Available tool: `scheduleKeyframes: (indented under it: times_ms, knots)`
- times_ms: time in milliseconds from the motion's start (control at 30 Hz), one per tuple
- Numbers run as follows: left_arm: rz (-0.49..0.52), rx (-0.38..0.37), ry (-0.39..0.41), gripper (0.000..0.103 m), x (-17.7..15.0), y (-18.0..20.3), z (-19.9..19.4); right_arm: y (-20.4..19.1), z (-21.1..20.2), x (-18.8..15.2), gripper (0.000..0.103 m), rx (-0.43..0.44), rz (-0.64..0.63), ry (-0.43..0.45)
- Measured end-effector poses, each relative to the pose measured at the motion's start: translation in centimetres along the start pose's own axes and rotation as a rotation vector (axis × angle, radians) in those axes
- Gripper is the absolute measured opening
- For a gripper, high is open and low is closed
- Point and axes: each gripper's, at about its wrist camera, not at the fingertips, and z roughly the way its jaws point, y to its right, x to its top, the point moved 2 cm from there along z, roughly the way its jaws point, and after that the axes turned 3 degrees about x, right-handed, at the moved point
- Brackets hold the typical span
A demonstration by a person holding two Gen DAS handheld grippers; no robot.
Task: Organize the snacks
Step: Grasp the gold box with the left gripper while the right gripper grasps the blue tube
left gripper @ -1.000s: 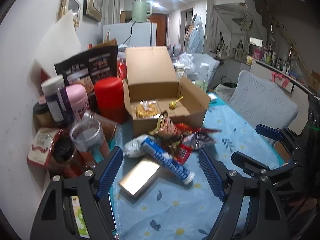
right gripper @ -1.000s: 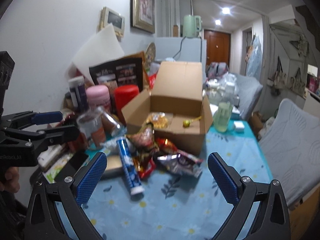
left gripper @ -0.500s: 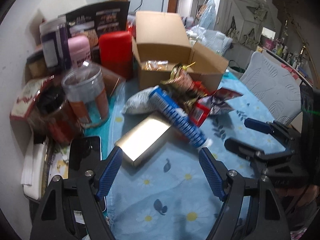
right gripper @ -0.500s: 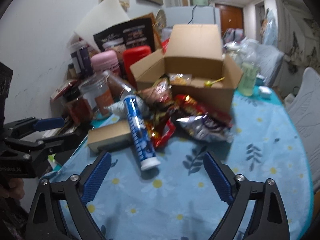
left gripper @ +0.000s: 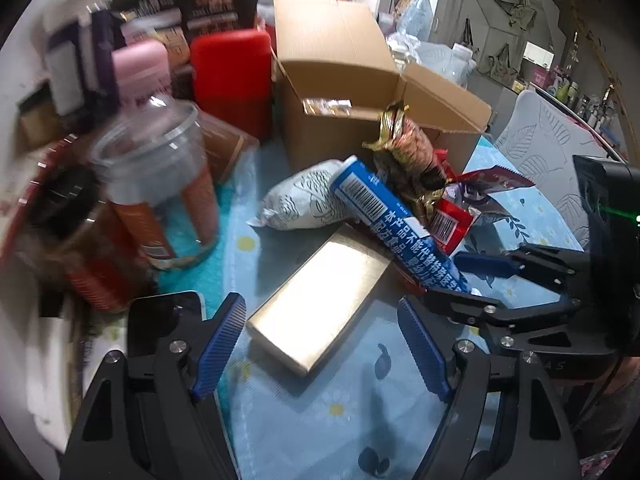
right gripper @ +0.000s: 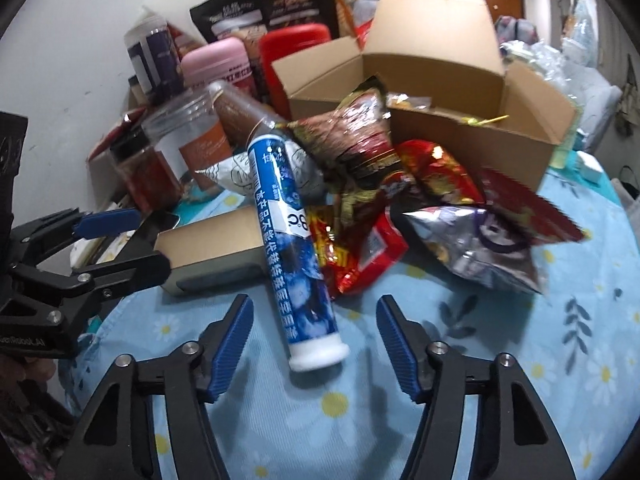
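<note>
The blue tube (right gripper: 290, 240) with a white cap is lying tilted, its upper end leaning on the snack pile in front of the cardboard box (right gripper: 472, 148) and its capped end resting on the tablecloth. The gold box (left gripper: 320, 300) is lying flat beside the tube, partly under it, farther from the cardboard box. A white patterned pouch (left gripper: 296, 204) is lying behind the gold box, near the cardboard box front. A dark foil bag (right gripper: 356, 136) is leaning against the cardboard box. A red packet (right gripper: 368, 256) and a silver-purple bag (right gripper: 480, 248) are lying crumpled before the cardboard box.
</note>
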Motion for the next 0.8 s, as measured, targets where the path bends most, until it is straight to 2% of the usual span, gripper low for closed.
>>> scheduleKeyframes:
  times_ms: [167,333,433,667,800]
  knots:
    - [0.017,-0.009,-0.038,0.079,0.4,-0.2,2.0,0.5,1.9,0.0,0.035,0.040,0.041,-0.064]
    - [0.056,-0.013,-0.076,0.079,0.4,0.4,3.3,0.3,1.2,-0.4,0.031,0.040,0.031,-0.055]
    - [0.066,0.021,-0.069,0.068,0.1,0.6,3.3,-0.1,0.6,-0.9,0.031,0.016,0.004,-0.059]
    - [0.071,0.002,-0.072,0.047,-1.8,2.2,1.2,-0.1,-2.0,-2.8,0.028,-0.008,0.002,-0.033]
    - [0.073,-0.012,-0.071,0.045,-3.2,3.6,0.1,0.1,-3.4,-4.3,0.028,-0.028,0.004,-0.023]
